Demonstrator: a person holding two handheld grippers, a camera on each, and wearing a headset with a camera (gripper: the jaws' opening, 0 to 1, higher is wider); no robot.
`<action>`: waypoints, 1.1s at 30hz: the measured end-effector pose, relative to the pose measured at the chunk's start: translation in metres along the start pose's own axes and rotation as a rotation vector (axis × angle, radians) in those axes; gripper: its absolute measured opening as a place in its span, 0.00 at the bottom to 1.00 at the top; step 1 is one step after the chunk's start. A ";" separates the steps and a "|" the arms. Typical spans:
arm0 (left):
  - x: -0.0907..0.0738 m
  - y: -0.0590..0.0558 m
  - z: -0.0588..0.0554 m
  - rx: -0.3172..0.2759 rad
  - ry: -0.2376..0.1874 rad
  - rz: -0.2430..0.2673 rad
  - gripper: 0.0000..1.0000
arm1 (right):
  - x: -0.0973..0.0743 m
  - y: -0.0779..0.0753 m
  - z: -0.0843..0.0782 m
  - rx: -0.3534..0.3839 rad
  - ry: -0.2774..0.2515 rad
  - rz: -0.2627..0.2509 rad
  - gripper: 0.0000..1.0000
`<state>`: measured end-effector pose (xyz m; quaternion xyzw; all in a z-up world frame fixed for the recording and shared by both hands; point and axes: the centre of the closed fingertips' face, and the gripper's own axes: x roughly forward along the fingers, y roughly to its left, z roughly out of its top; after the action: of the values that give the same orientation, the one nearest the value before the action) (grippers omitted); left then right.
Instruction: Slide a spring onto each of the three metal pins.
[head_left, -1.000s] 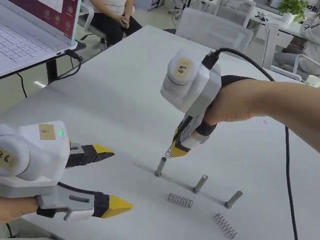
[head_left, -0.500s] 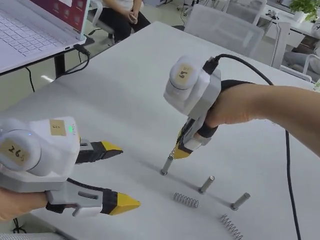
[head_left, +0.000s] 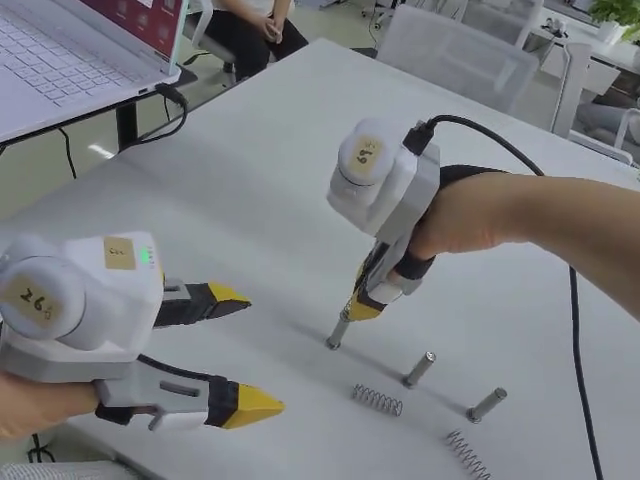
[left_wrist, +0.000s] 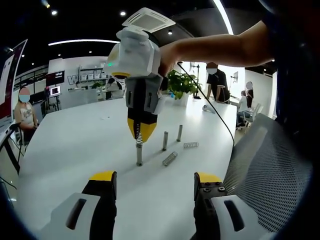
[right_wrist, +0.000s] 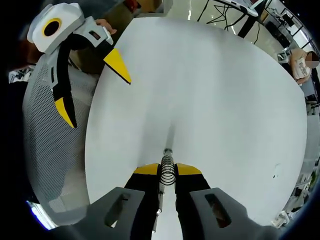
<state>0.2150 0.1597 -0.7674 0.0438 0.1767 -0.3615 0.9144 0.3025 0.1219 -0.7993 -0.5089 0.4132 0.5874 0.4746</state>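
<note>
Three short metal pins stand in a row on the white table (head_left: 250, 170): the first pin (head_left: 338, 332), the middle pin (head_left: 418, 369) and the far-right pin (head_left: 486, 404). My right gripper (head_left: 357, 310) is shut on a small spring (right_wrist: 167, 170), held upright with its lower end at the top of the first pin (left_wrist: 139, 155). Two more springs lie loose: one (head_left: 377, 400) in front of the middle pin, the other (head_left: 462, 453) near the table's front edge. My left gripper (head_left: 245, 350) hovers open to the left, holding nothing.
An open laptop (head_left: 60, 60) with a cable sits at the far left on a neighbouring desk. Chairs (head_left: 450, 55) and a seated person (head_left: 250, 25) are beyond the table's far end. A mesh chair (left_wrist: 265, 170) stands close beside the left gripper.
My right gripper has shifted slightly so the spring sits over the first pin's top. The left gripper stays open. The head camera has drifted.
</note>
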 end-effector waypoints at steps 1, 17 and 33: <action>0.000 0.000 0.000 -0.001 0.001 0.001 0.58 | 0.001 0.000 -0.001 0.000 0.002 0.002 0.08; 0.000 0.001 -0.004 -0.003 0.014 -0.004 0.58 | 0.029 0.002 0.001 0.010 0.026 0.011 0.09; 0.003 0.001 -0.003 -0.002 0.014 -0.009 0.58 | 0.047 -0.005 -0.004 0.016 0.037 0.013 0.09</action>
<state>0.2168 0.1590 -0.7713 0.0448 0.1836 -0.3651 0.9116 0.3071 0.1260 -0.8466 -0.5132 0.4300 0.5776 0.4670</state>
